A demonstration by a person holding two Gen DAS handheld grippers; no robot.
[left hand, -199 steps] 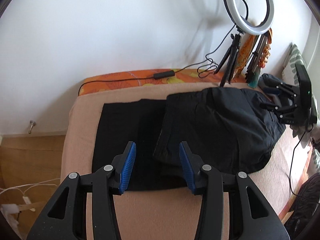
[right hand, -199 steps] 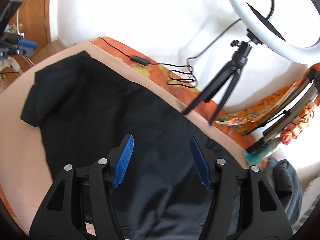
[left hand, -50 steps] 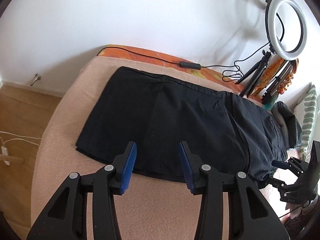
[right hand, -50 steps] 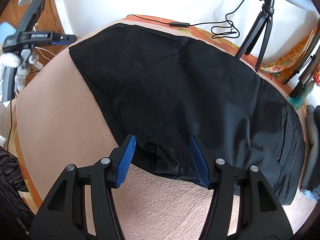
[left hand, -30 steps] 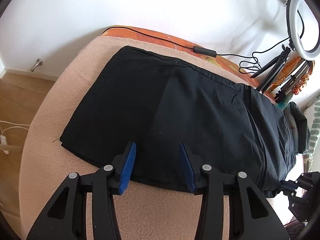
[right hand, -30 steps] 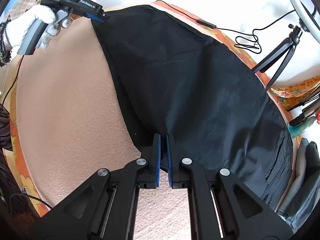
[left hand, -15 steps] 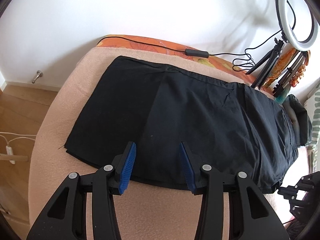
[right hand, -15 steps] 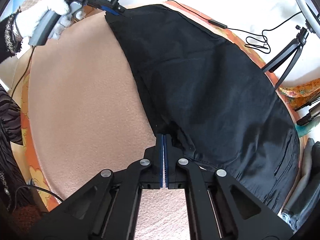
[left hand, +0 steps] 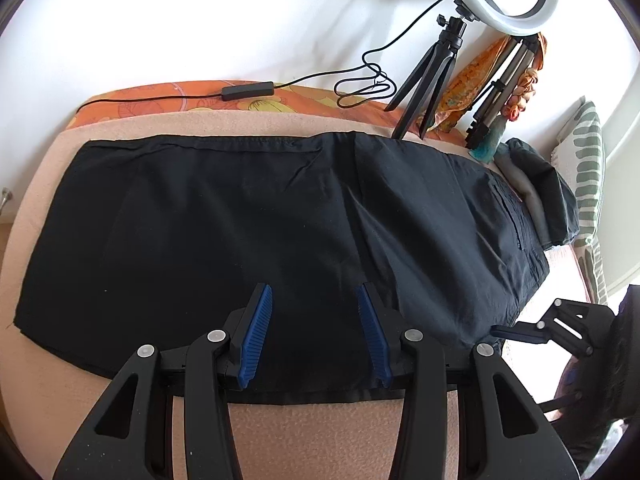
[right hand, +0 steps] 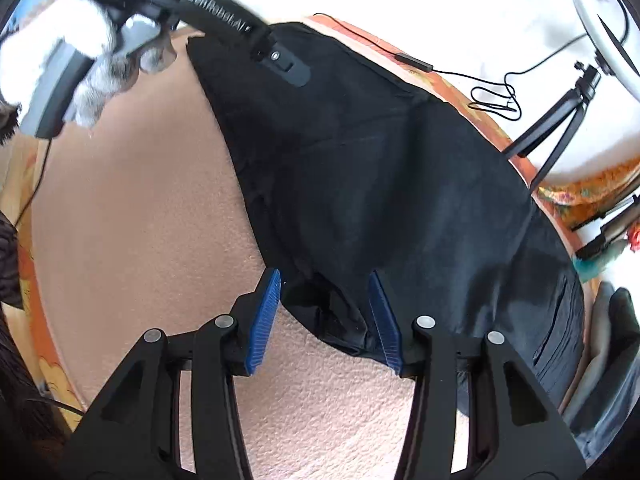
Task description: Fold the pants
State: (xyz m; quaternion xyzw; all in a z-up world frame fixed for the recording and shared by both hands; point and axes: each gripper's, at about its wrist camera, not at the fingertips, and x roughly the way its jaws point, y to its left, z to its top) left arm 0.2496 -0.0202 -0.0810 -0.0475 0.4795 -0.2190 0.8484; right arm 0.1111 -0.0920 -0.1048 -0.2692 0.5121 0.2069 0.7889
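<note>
So the black pants (left hand: 280,220) are laid flat along the peach blanket (left hand: 320,440), already doubled lengthwise by the look of it, hems at the left end and waistband with the pockets off to the right near the grey clothes pile (left hand: 536,184). Starting at the left: the left gripper (left hand: 316,334) hangs over the near long edge around mid-leg, jaws parted about halfway with nothing between them, just cloth underneath. Further right, the right gripper (right hand: 326,320) sits at the crotch corner of the near edge, and its jaws are opening right now; the bunched fabric lies between the pads but they aren't pressing on it, so it's let go. In the right wrist view you can see the gloved hand (right hand: 80,60) carrying the left tool up by the hem end. My take on doing this step well: that crotch bit looks a little rumpled, so I'd flatten it before the crosswise fold, then pinch both layers at the hem, not just the top one, and bring them over to the waistband with the edges lined up. Watch the ring light tripod (left hand: 432,76) and its cable (left hand: 360,80) at the back edge.
</note>
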